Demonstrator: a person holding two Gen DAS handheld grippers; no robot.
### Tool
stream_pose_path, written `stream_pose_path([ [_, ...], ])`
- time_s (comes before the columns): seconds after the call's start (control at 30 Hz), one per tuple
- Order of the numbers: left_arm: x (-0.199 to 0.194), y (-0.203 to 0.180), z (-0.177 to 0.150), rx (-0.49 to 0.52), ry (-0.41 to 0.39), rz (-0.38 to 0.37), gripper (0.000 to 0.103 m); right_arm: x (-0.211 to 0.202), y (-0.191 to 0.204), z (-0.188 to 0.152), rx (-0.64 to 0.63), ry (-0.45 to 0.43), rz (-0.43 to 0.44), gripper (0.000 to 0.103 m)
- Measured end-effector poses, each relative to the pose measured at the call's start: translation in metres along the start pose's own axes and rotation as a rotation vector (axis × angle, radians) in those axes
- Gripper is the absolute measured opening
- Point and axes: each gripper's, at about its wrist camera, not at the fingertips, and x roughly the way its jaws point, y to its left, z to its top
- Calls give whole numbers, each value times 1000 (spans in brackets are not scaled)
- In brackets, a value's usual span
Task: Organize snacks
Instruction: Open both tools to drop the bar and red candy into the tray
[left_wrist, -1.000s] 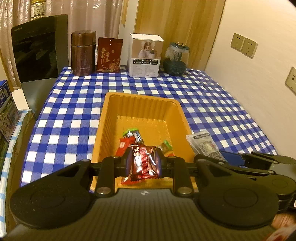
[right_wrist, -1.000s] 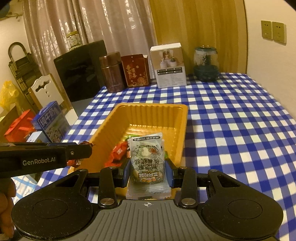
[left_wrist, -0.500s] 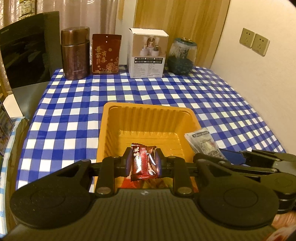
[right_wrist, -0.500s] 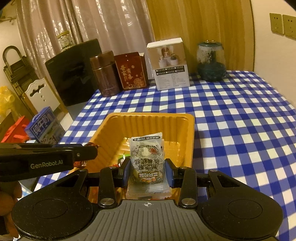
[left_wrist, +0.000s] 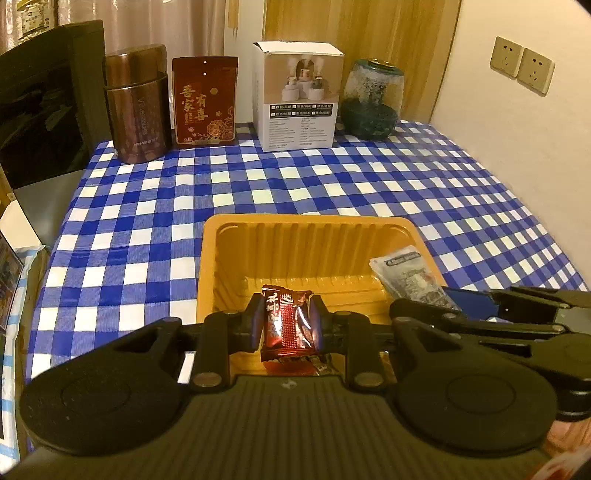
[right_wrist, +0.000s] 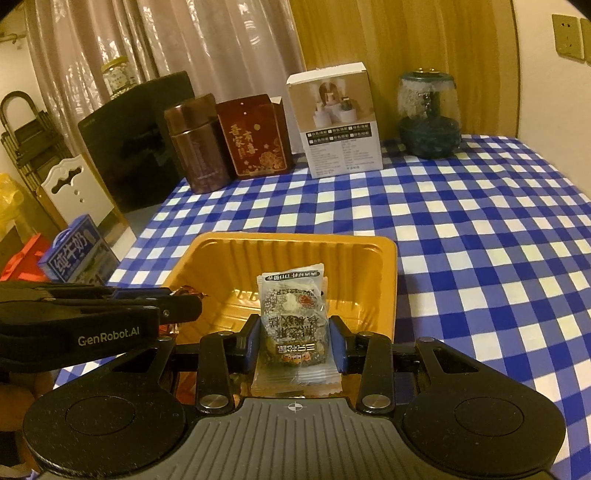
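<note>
— so, where are the snacks?
— one is a dark red candy wrapper (left_wrist: 286, 325), pinched upright between the narrowly set jaws of the left gripper (left_wrist: 286, 326), held over the near end of the orange tray (left_wrist: 310, 225).
— and the other?
— a pale printed snack packet (right_wrist: 293, 325), clamped in the right gripper (right_wrist: 295, 345); its jaws stand a little wider, pressing on both sides of the packet, also over the tray's near end.
— anything in the tray?
— its far end is bare ribbed plastic; the near end is hidden behind the grippers.
— and around it?
— the tray sits on a surface under a blue and white checked cloth (left_wrist: 332, 177). along the far edge stand a brown canister (left_wrist: 136, 103), a red box with gold lettering (left_wrist: 205, 101), a white carton (left_wrist: 299, 96) and a glass jar (left_wrist: 371, 98).
</note>
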Motion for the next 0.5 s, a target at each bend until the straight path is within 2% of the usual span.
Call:
stream_pose_path([
  [0.5,28,-1,6,34,9,-4,24,18,-9,3,13,-1,-2,39],
])
